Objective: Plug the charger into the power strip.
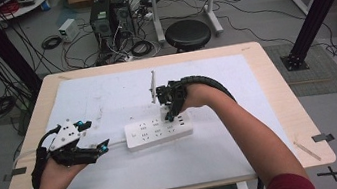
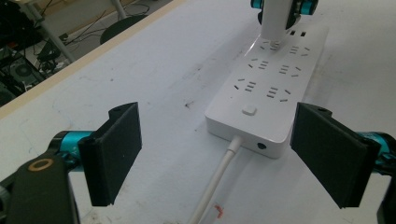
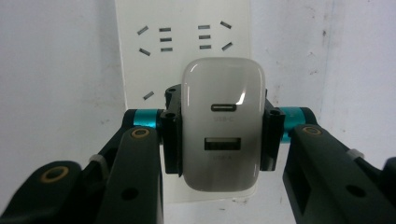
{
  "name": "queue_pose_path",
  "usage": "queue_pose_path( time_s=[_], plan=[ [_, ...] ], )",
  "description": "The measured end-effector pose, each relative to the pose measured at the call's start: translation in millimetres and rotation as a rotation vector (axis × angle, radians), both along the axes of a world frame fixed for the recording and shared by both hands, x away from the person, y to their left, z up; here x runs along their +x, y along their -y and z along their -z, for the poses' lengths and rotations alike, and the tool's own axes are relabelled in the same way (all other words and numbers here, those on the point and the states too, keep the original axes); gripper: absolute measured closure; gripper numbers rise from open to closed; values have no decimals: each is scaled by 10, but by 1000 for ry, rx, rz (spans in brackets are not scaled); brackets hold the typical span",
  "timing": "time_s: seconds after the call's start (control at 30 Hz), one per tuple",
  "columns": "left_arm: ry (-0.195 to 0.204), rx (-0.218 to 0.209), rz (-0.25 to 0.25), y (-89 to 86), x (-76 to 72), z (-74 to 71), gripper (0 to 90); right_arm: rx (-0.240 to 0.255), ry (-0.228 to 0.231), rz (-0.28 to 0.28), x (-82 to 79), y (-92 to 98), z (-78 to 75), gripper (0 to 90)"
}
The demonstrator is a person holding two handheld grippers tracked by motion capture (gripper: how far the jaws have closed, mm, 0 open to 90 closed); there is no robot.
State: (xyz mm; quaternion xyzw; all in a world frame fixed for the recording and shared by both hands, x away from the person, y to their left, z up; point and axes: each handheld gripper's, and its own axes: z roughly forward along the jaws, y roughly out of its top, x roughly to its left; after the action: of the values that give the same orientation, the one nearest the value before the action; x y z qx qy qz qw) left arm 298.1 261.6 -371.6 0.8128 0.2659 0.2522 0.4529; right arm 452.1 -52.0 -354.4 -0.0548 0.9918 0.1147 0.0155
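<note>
A white power strip (image 1: 159, 131) (image 2: 266, 93) (image 3: 187, 42) lies mid-table, its white cable (image 2: 215, 182) running toward my left gripper. My right gripper (image 1: 171, 109) (image 3: 222, 135) is shut on a white USB charger (image 3: 222, 126) (image 2: 278, 18) and holds it upright over the strip's far end. The charger's prongs meet a socket there; how deep they sit I cannot tell. My left gripper (image 1: 94, 136) (image 2: 219, 158) stands open just off the strip's cable end, its black pads (image 2: 112, 154) wide apart with nothing between them.
The strip rests on a white mat (image 1: 105, 93) that covers most of the wooden table (image 1: 276, 83). A black stool (image 1: 187, 33) and computer boxes with tangled cables stand on the floor beyond the far edge.
</note>
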Motion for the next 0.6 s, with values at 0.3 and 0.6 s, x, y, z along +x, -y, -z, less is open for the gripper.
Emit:
queue_pose_path(
  time_s=[0.3,0.6],
  plan=[
    [-1,-1,0,8,10,9,166,-18,0,-23,6,-17,46,628],
    [-2,0,1,25,27,26,166,-27,2,-61,10,-94,88,629]
  ],
)
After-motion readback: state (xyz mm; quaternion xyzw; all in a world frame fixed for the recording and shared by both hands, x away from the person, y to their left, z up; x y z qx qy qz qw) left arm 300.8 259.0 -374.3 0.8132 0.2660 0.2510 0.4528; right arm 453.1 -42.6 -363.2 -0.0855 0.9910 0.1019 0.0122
